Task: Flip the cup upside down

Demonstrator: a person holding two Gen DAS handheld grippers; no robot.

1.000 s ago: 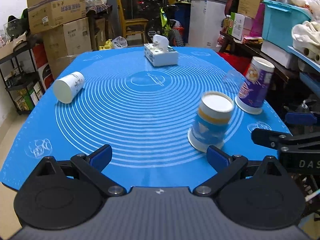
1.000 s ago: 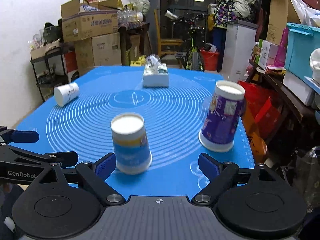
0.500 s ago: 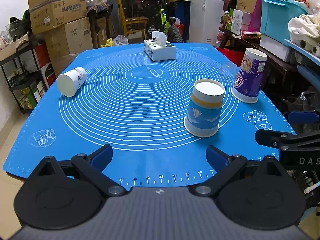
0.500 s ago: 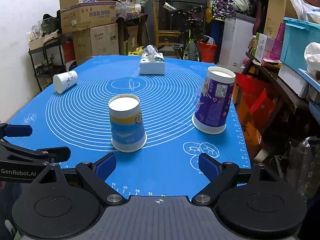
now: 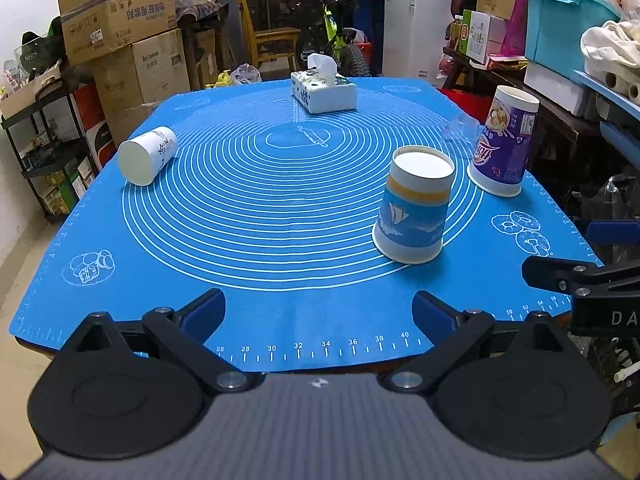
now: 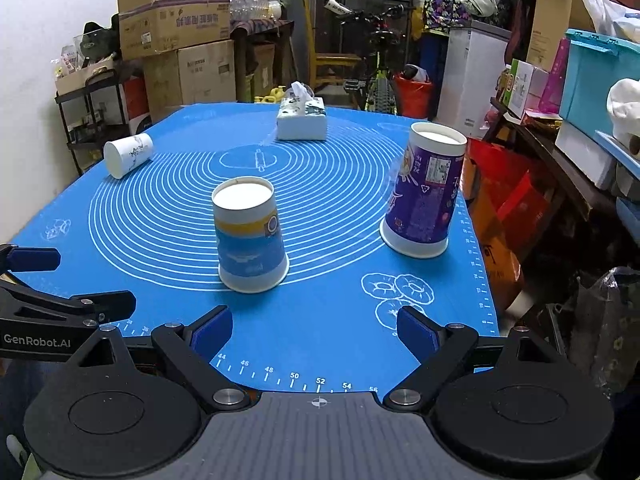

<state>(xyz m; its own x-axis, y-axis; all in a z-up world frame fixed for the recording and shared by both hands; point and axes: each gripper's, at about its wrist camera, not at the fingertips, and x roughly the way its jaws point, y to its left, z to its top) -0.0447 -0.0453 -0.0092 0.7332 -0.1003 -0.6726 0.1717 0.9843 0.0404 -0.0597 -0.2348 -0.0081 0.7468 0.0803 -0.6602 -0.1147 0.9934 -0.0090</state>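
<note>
A blue and white paper cup (image 5: 414, 206) (image 6: 250, 236) stands upside down on the blue mat (image 5: 256, 208) (image 6: 328, 320). A taller purple cup (image 5: 504, 146) (image 6: 426, 192) stands upside down at the mat's right side. A white cup (image 5: 147, 155) (image 6: 127, 155) lies on its side at the far left. My left gripper (image 5: 318, 310) is open and empty over the mat's near edge. My right gripper (image 6: 316, 326) is open and empty, just short of the blue cup. Each gripper shows at the edge of the other's view.
A tissue box (image 5: 323, 91) (image 6: 301, 122) sits at the mat's far end. Cardboard boxes (image 5: 120, 28), a shelf, a chair and a bicycle stand behind the table. Bins and shelves (image 5: 568, 28) crowd the right side. The table's near edge lies just under both grippers.
Both grippers have drawn back toward the table's near edge, so the cups look farther away. The cups have not moved. Both jaws stay open.
</note>
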